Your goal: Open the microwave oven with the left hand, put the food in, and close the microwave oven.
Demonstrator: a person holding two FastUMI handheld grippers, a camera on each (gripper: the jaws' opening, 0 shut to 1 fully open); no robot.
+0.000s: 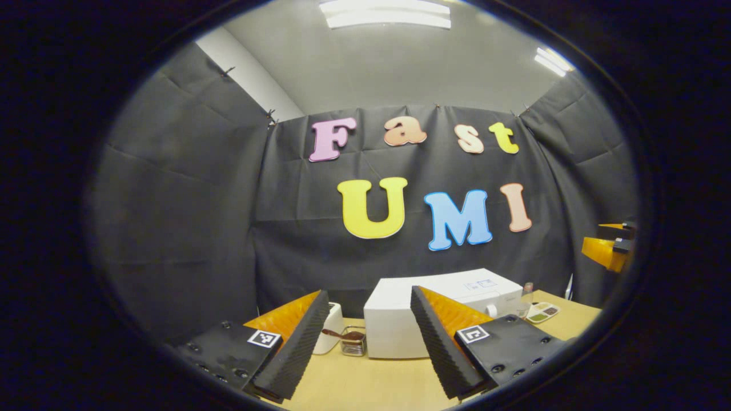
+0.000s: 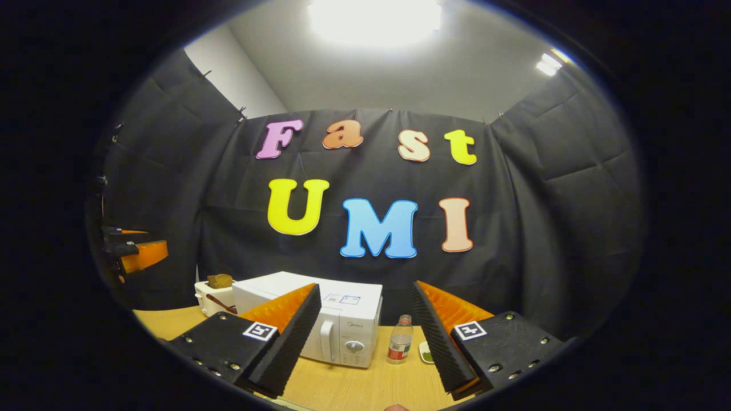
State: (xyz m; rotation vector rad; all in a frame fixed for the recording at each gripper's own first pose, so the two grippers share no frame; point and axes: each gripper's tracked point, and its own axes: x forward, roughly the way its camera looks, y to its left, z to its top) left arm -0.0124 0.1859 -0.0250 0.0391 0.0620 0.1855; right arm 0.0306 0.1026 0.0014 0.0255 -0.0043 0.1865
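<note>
A white microwave stands on the wooden table with its door shut and its handle to the left of the knobs. In the left gripper view I see the microwave from its side, some way beyond my left gripper, which is open and holds nothing. A compartment tray of food lies to the right of the microwave, and a corner of it peeks out beside a finger. My right gripper is open and empty, held above the table in front of the microwave.
A small bottle stands just right of the microwave. A white toaster with a bread slice sits behind it on the left, next to a little glass holder. The wooden table runs under both grippers.
</note>
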